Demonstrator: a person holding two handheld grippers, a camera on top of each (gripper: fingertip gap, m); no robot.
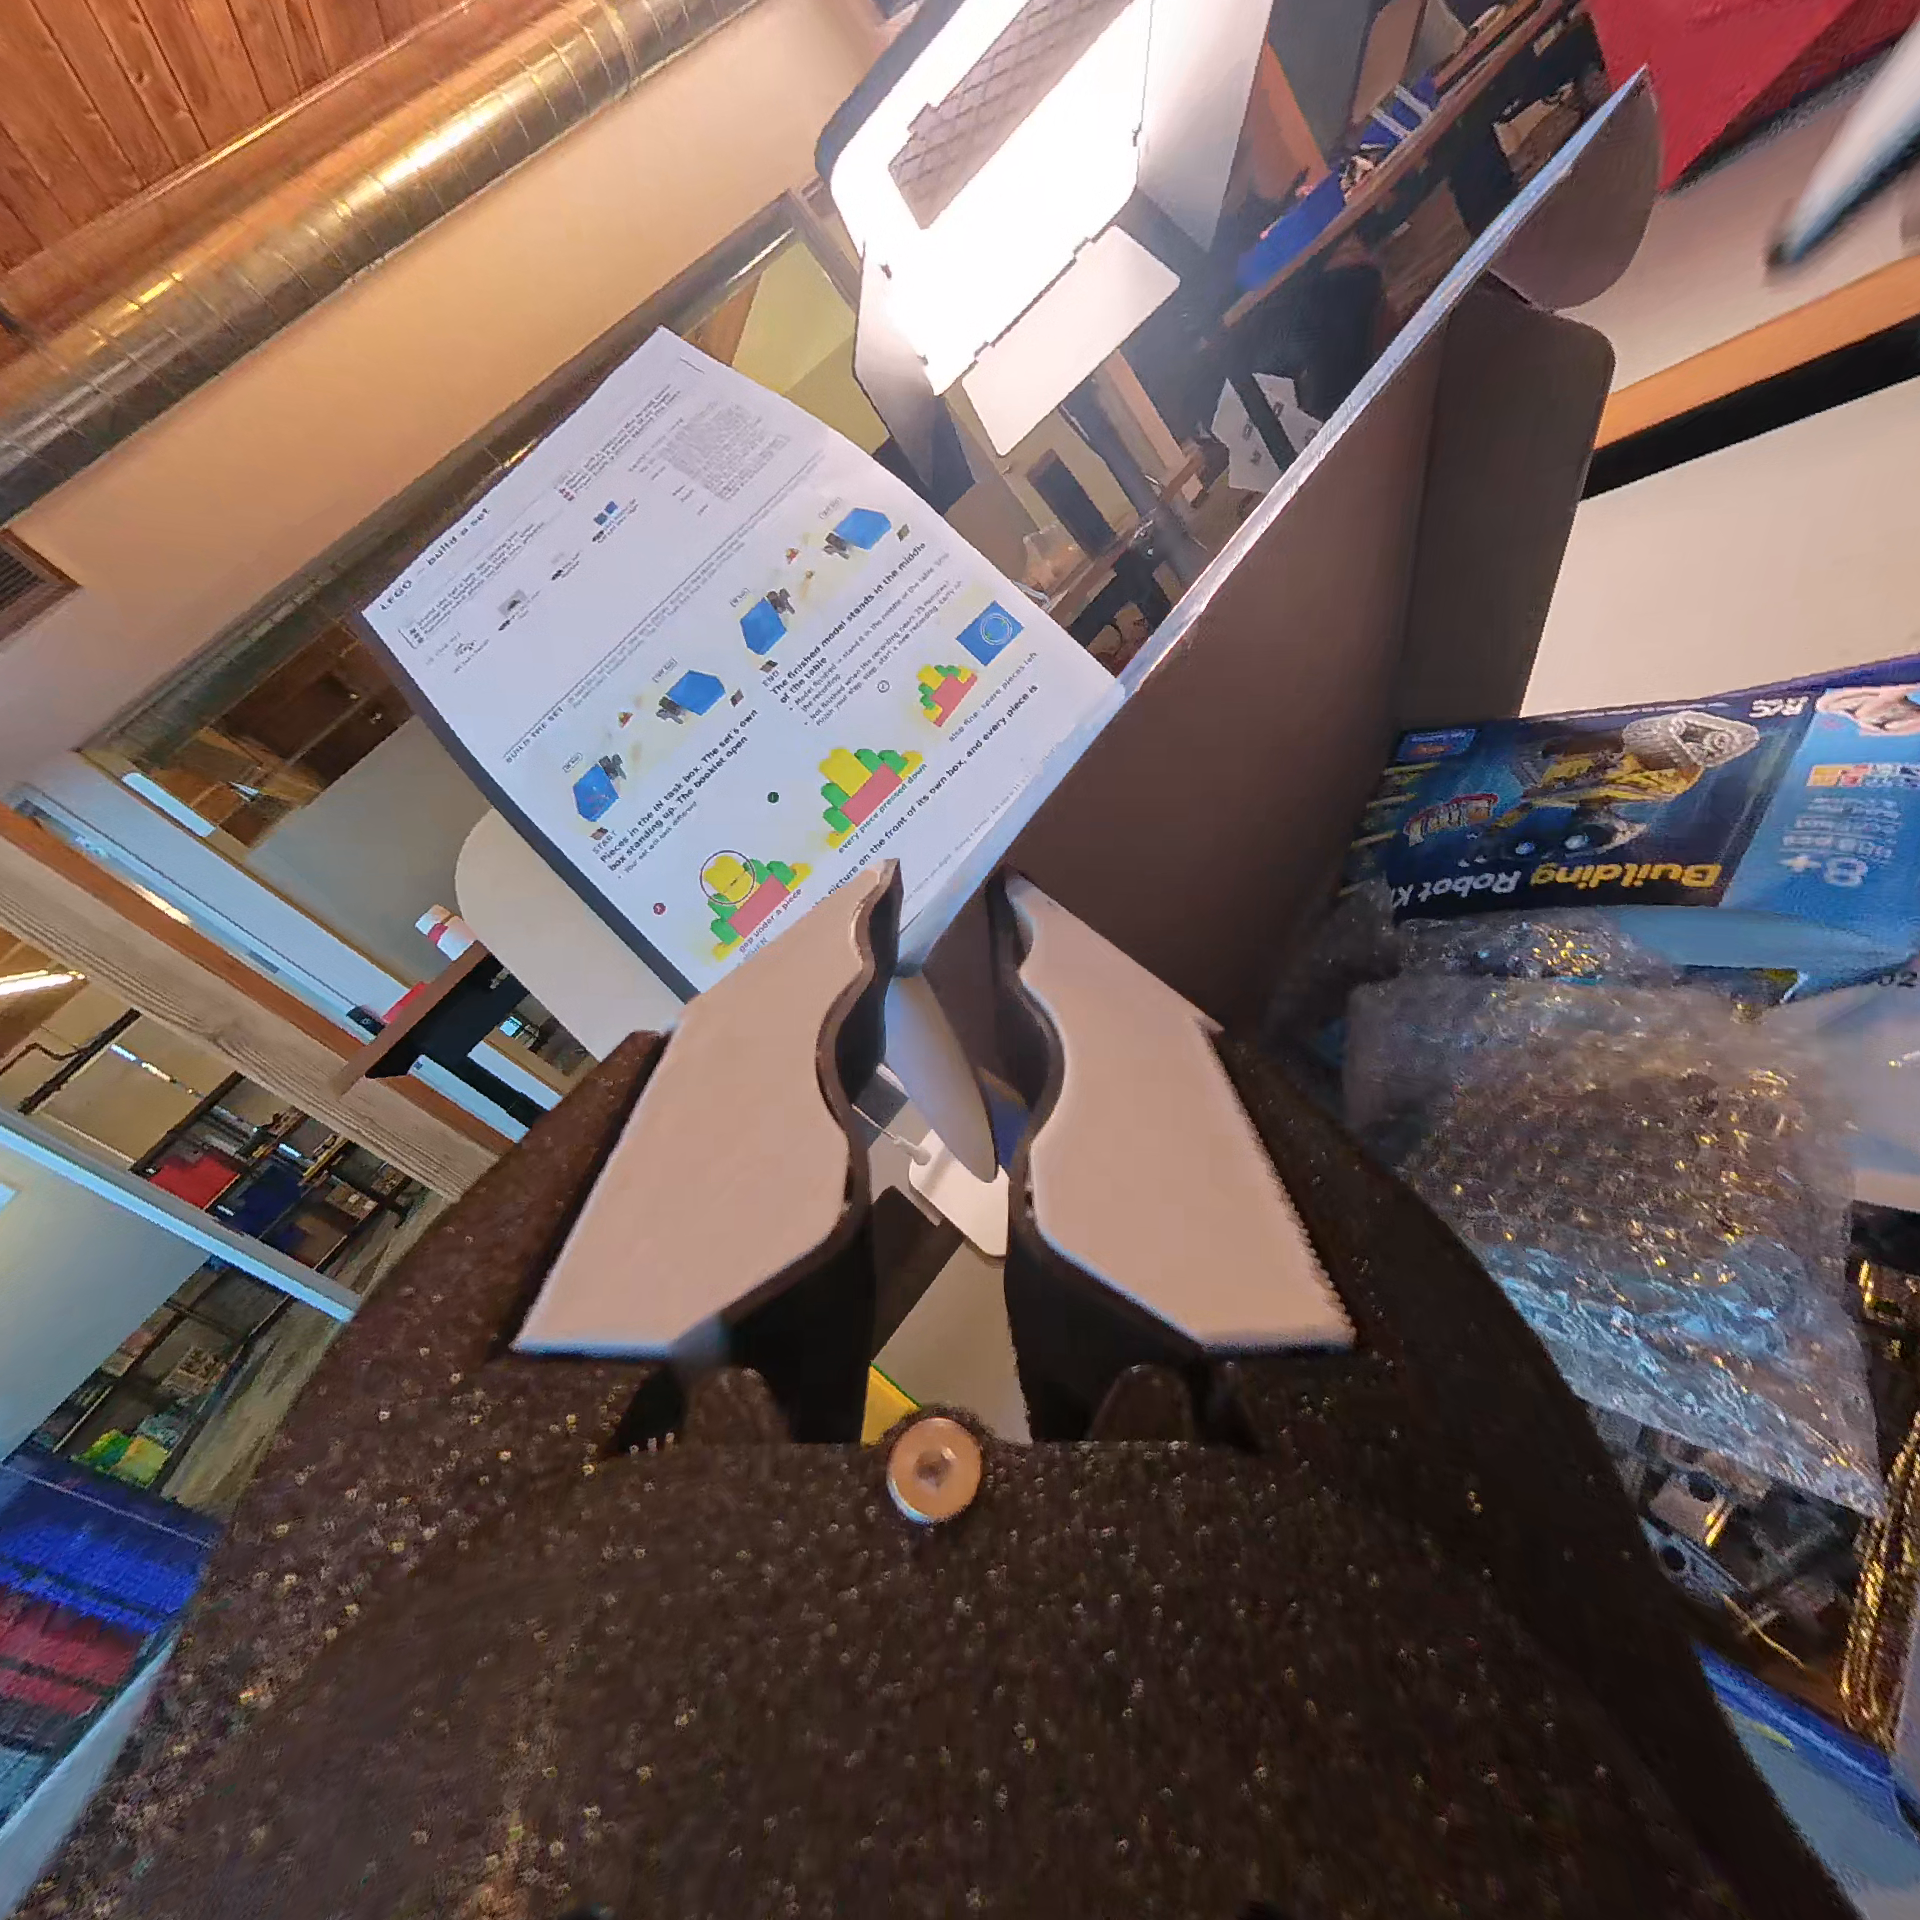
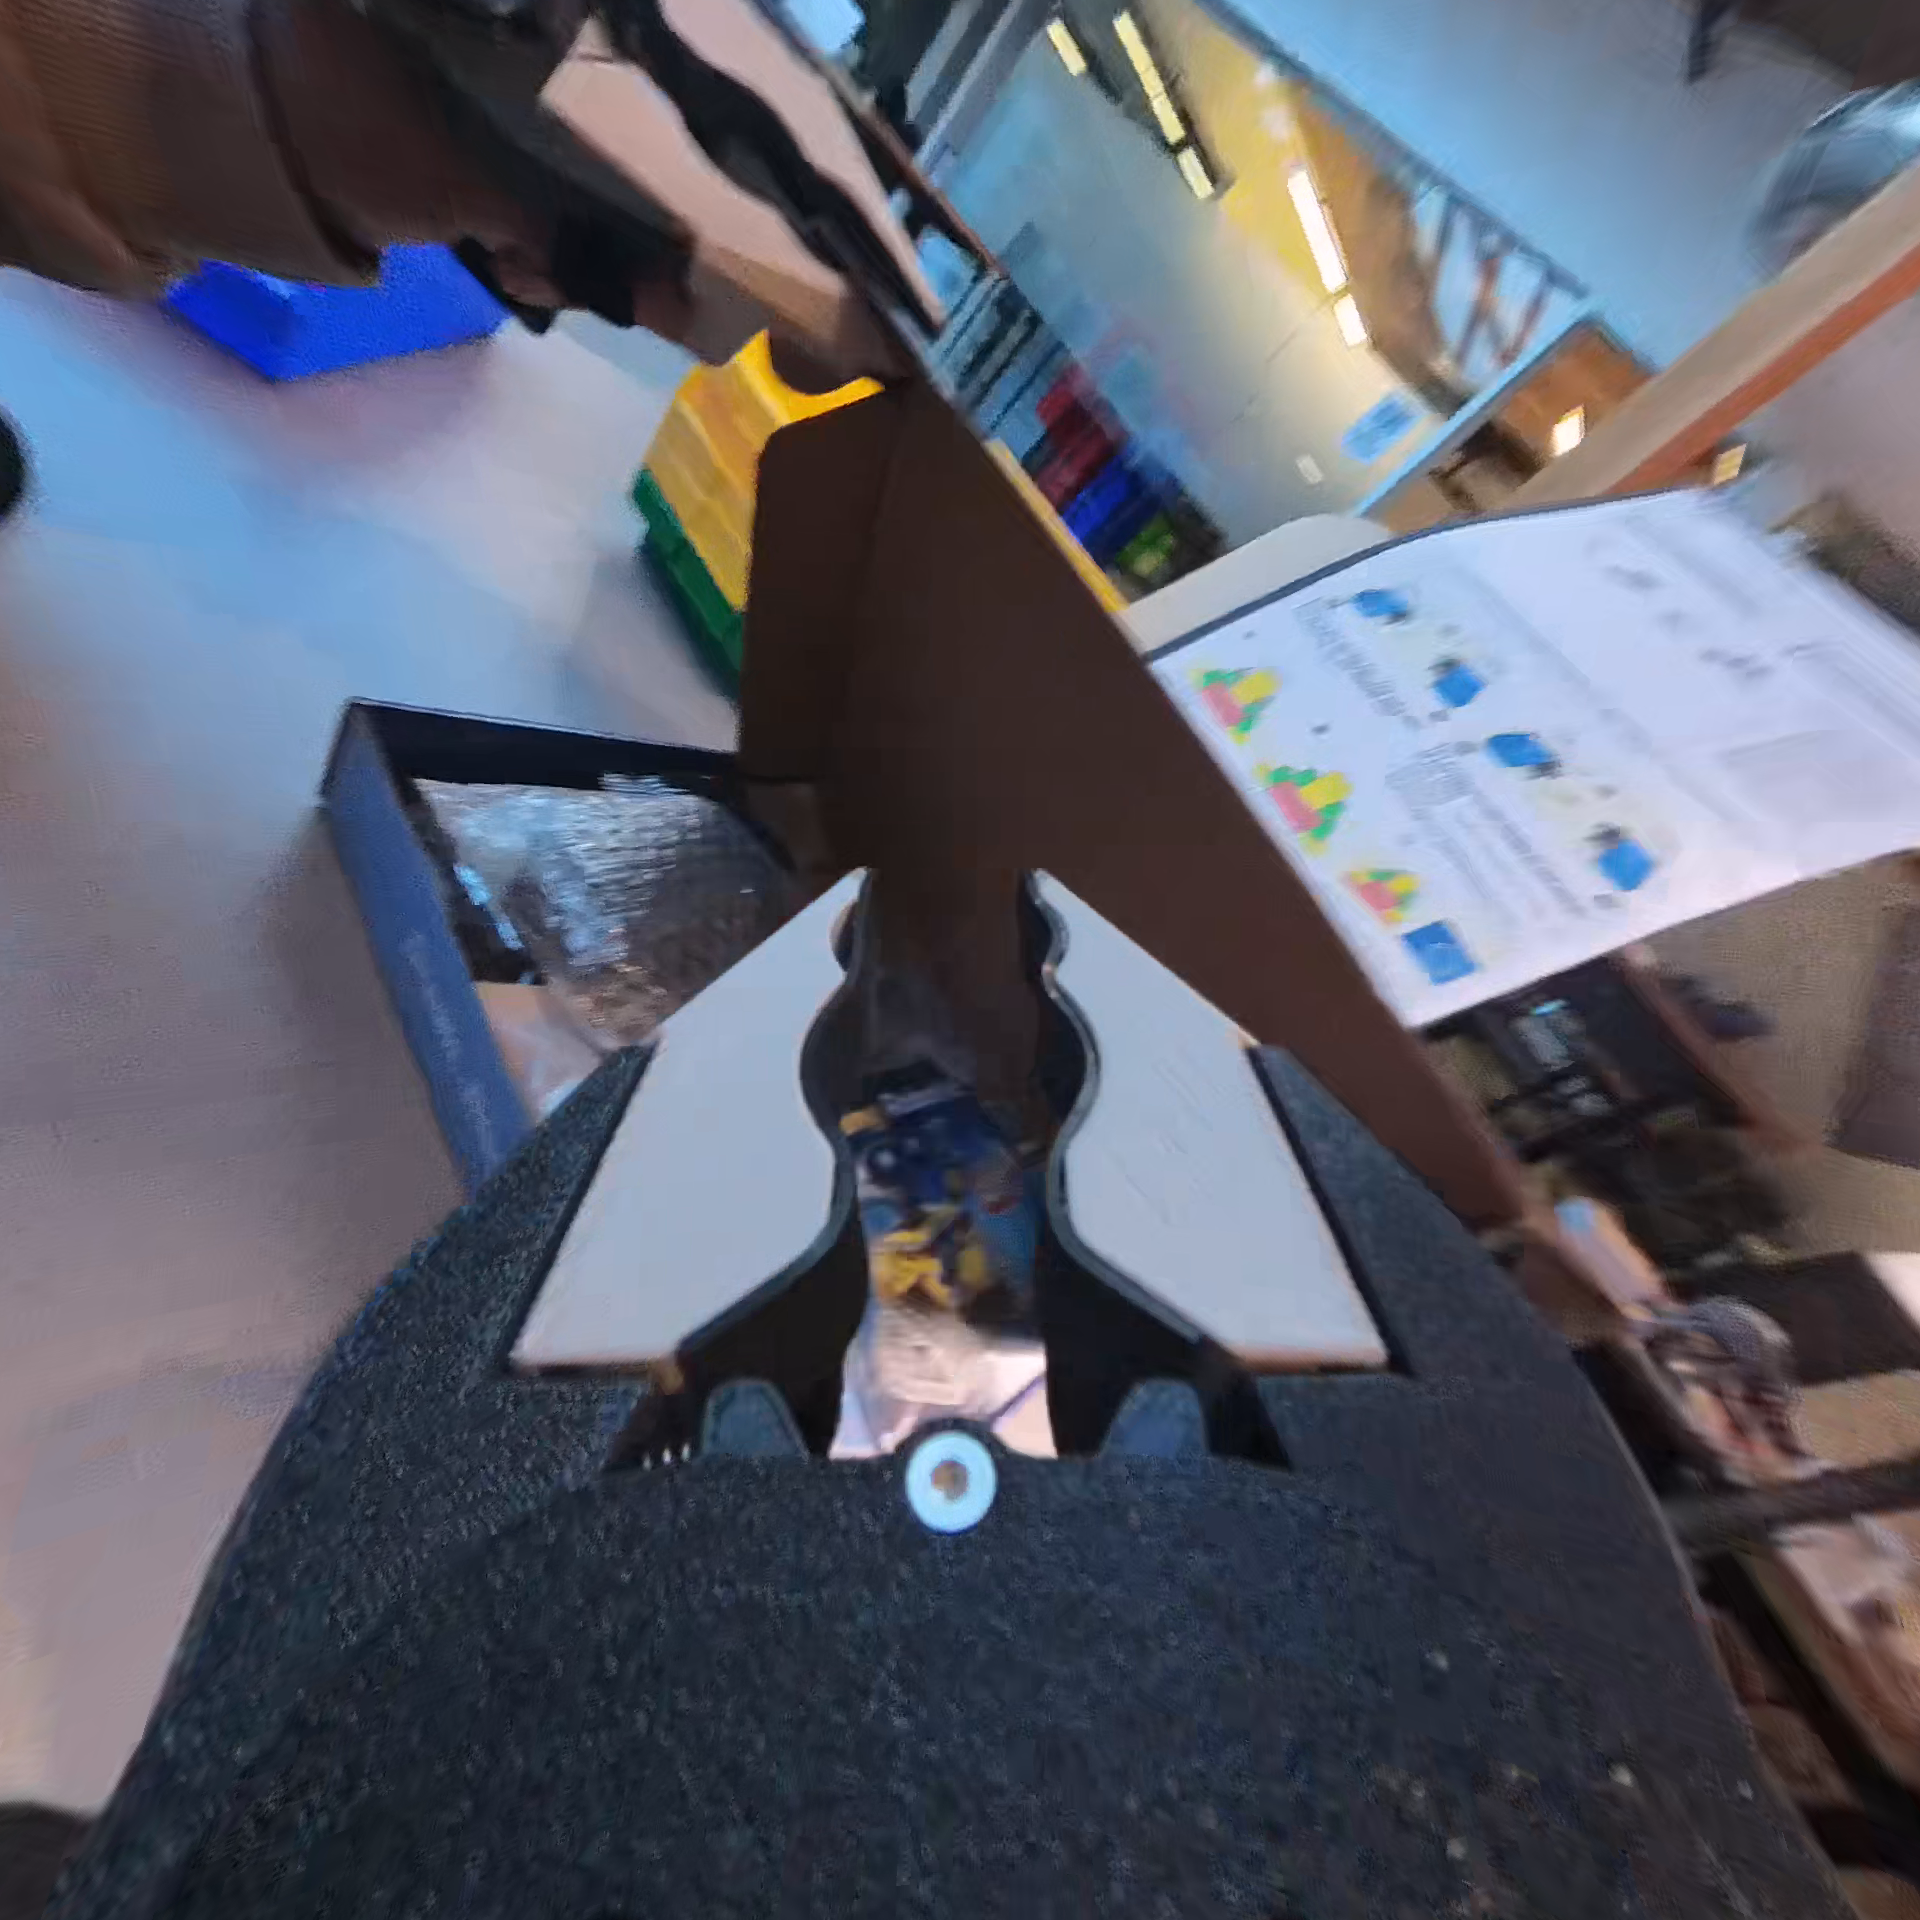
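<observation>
An open box with dark blue walls [image 2: 416, 935] has its brown cardboard lid [image 1: 1299, 675] raised upright. My left gripper [image 1: 951, 883] is shut on the lid's edge near a corner. In the box lie a bubble-wrap bag [image 1: 1610, 1195] and a blue printed kit box [image 1: 1662, 810]. My right gripper [image 2: 948, 875] is open, and its fingers stand apart just in front of the lid's brown inner face [image 2: 935, 675], above the bubble wrap [image 2: 623, 862]. The right wrist view is blurred.
A printed instruction sheet [image 1: 727, 644] stands behind the lid and also shows in the right wrist view [image 2: 1558, 748]. Stacked yellow and green bins [image 2: 707, 488] and a blue bin [image 2: 332, 312] sit on the table. A brown sleeve [image 2: 208, 125] reaches in. A bright light panel [image 1: 997, 177] hangs above. There is about 20 cm between the tips of the two grippers.
</observation>
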